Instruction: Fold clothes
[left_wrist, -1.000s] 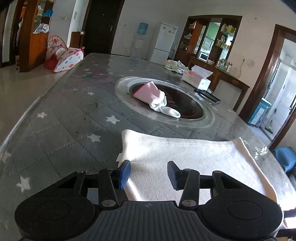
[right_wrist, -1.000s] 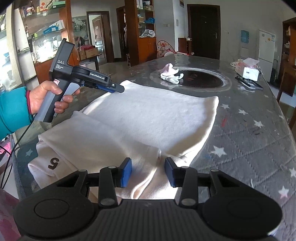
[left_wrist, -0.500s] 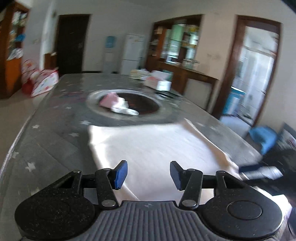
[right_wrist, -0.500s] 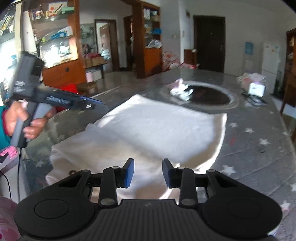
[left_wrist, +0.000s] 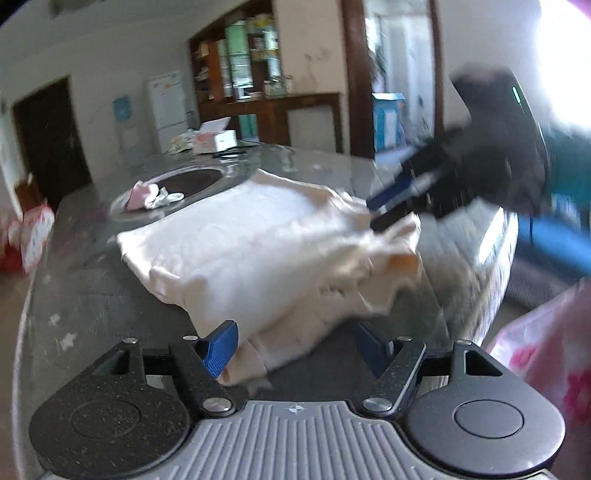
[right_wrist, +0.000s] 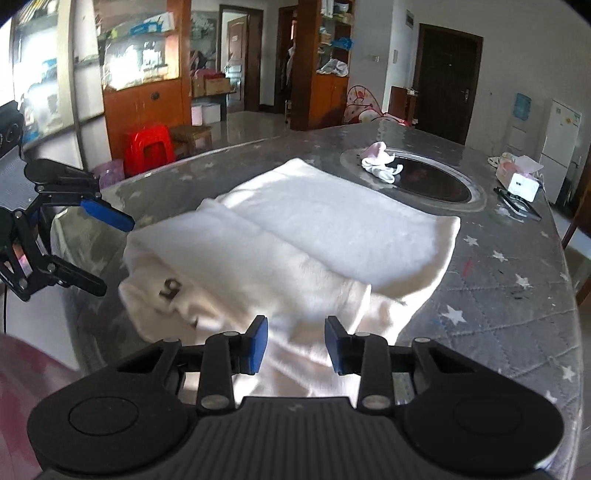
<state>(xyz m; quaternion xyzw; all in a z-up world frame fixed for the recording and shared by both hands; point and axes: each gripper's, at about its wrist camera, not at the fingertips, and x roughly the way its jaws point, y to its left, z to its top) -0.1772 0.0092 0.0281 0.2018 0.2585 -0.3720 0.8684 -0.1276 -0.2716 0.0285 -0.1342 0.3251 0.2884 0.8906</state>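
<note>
A cream-white garment (right_wrist: 295, 240) with a dark number 5 on it lies partly folded on the grey star-patterned table (right_wrist: 509, 280). It also shows in the left wrist view (left_wrist: 266, 251). My left gripper (left_wrist: 295, 347) is open, its jaws wide apart at the garment's near corner. It shows from the side in the right wrist view (right_wrist: 107, 251), open, at the garment's left edge. My right gripper (right_wrist: 295, 338) is open just above the garment's near edge. It shows blurred in the left wrist view (left_wrist: 391, 210) at the garment's far side.
A pink and white sock bundle (right_wrist: 380, 162) lies on the round dark inset (right_wrist: 436, 181) in the table. A tissue box (right_wrist: 517, 177) and a dark flat object (right_wrist: 517, 206) sit at the far right. A red stool (right_wrist: 147, 147) stands beyond the table.
My left gripper has swung round to the garment's left side and opened wider. My right gripper has moved back a little, jaws opened slightly. The garment is more bunched.
</note>
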